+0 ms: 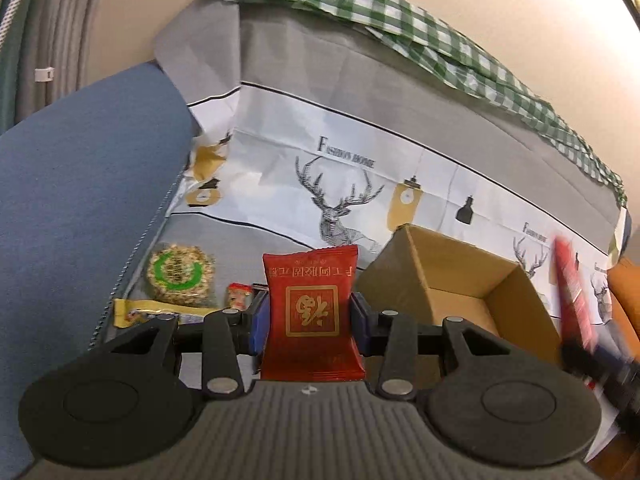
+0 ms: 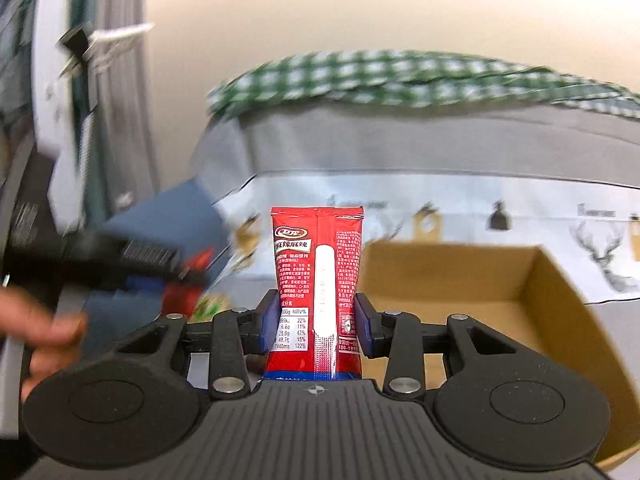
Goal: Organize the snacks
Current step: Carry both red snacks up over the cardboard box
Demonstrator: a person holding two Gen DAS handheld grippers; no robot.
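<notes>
my left gripper (image 1: 306,316) is pinching a dark red packet (image 1: 311,320), right gripper (image 2: 316,320) clamps a red sachet (image 2: 318,288), box (image 2: 560,308) just ahead

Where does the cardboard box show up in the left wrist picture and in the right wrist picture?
Left wrist: the cardboard box sits right of centre, behind the left gripper.
Right wrist: cardboard box fills the lower right, behind the right gripper.
Shared landmark: the green checked cloth along the top.
</notes>
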